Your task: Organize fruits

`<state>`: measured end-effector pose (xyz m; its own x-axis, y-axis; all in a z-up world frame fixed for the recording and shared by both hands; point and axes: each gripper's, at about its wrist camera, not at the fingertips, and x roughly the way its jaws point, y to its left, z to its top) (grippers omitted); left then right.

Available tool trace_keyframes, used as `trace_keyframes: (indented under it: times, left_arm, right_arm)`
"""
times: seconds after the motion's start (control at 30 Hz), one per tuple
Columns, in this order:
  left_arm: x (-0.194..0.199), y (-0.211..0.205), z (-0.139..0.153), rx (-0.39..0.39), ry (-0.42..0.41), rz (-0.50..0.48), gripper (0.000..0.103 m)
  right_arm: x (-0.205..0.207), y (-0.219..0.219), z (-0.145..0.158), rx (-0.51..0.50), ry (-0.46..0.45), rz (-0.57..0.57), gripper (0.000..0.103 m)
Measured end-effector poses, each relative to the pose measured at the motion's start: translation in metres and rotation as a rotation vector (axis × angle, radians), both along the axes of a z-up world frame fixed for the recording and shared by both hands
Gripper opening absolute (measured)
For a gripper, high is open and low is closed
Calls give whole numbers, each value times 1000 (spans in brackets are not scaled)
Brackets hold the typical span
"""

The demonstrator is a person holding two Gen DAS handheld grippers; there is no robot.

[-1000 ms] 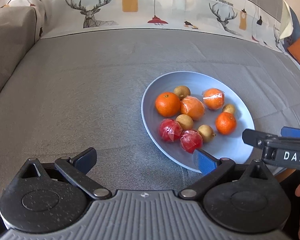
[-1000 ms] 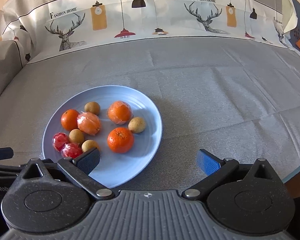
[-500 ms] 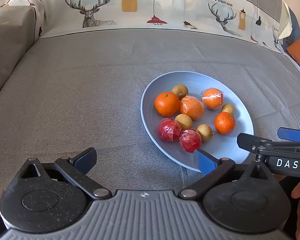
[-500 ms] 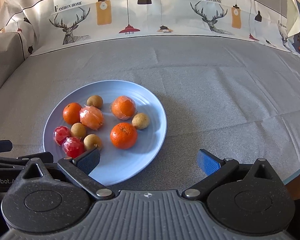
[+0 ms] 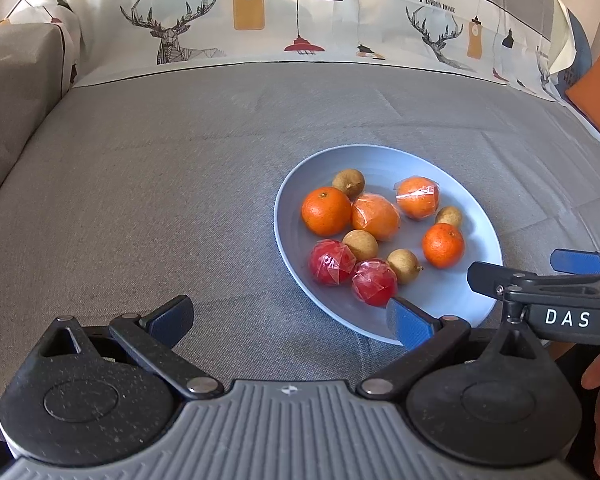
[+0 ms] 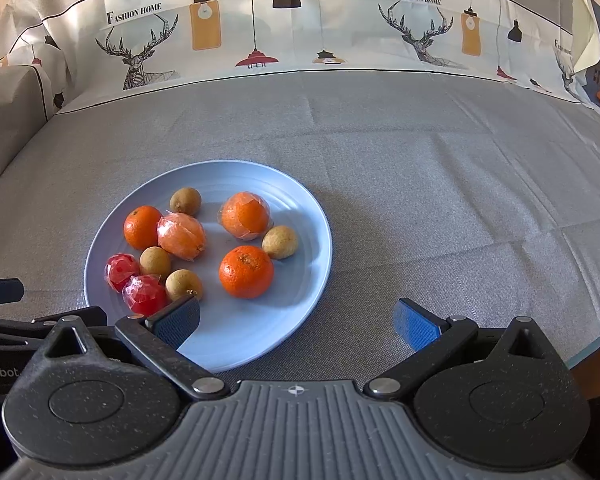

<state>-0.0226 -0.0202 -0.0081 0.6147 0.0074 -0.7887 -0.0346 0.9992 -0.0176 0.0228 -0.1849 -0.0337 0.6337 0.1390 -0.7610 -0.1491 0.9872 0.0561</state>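
Item: round pale-blue plate [image 6: 300,208], resting on the grey woven tablecloth [image 6: 420,168] toward the near edge. We count ten fruits, all lying on it and none on the cloth.

Contents: two bare orange mandarins [image 6: 246,271]; two orange fruits in clear film [image 6: 245,216]; two red fruits in clear film [image 6: 145,294] touching each other at the near left rim; four small tan longans [image 6: 280,242] scattered among the rest. Kinds are mixed, not grouped.

Tools: our left gripper [image 5: 288,320] hangs low before the plate, fingers spread wide and holding nothing, its right blue pad over the near rim beside a red fruit. Our right gripper [image 6: 296,318] likewise stands spread and empty, its left pad over the plate's near edge.

Judgement: gathered on one plate, the fruit fits either a completed collection or a sorting by kind under way; the pictures do not settle which.
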Motion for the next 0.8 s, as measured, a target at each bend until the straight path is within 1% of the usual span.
trace_keyframes:
  times: [0.43,0.8]
  left_arm:
    - [1,5,1,-26,-9,-6,102]
    - [7,2,1,-37,-18,-35,102]
  right_arm:
    - [0,1,3,-3,-19,-7,102]
    - [5,-3,8,44,-20,-34,102]
